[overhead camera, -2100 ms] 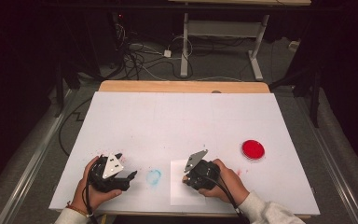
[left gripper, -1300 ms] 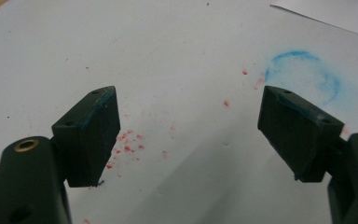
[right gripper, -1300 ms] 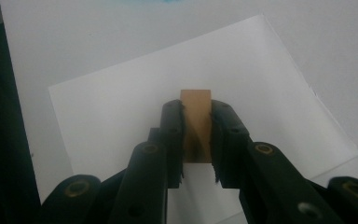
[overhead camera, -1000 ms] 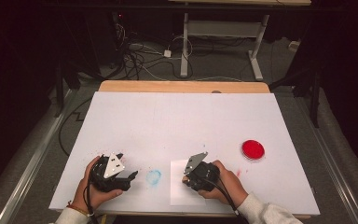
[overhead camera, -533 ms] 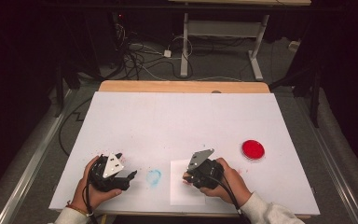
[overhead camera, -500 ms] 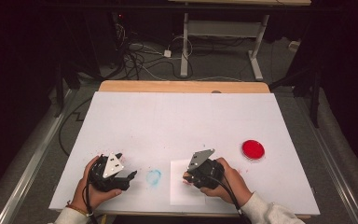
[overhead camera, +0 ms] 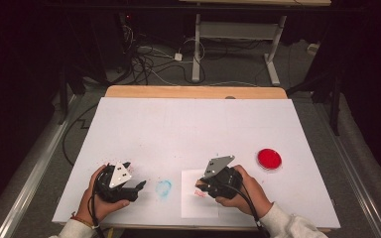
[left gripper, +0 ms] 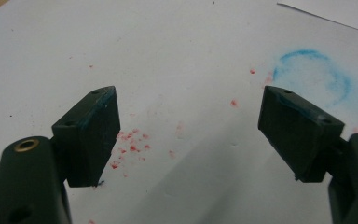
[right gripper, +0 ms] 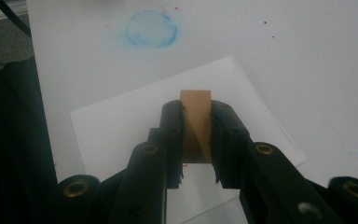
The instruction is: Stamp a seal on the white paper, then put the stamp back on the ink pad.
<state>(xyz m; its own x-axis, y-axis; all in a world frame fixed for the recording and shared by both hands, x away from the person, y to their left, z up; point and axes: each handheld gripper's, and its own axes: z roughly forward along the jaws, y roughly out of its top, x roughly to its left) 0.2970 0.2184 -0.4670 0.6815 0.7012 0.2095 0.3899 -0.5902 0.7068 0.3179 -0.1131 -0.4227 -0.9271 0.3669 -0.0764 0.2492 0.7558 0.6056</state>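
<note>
At the lower left of the high view the left gripper (overhead camera: pixel 140 187) rested on the white table (overhead camera: pixel 193 134), held low in the person's left hand (overhead camera: pixel 96 203). In the left gripper view its jaws stood wide apart with nothing between them, only bare table flecked with red specks (left gripper: pixel 130 144); a faint blue ring stain (left gripper: pixel 314 74) lay at the upper right of that frame, just beyond the right-hand jaw.

Toward the middle bottom of the high view lay a sheet of white paper (overhead camera: pixel 191 206), flat on the table. Above it the right gripper (overhead camera: pixel 202 184) hovered, and in the right gripper view its jaws were closed almost together on a small wooden block (right gripper: pixel 196 116), probably a stamp, which stood upright at the centre of that frame with the paper (right gripper: pixel 116 135) under it. I could not tell whether its underside touched the sheet.

The block looked light and rigid, with flat parallel sides that suited a firm pinch at mid-height, as it was taken here; being smooth wood, it might twist if gripped near one edge. The paper was thin and limp, likely to slide or lift with an inked face.

At the right of the high view a red round pad (overhead camera: pixel 269 158) sat apart from both grippers.
</note>
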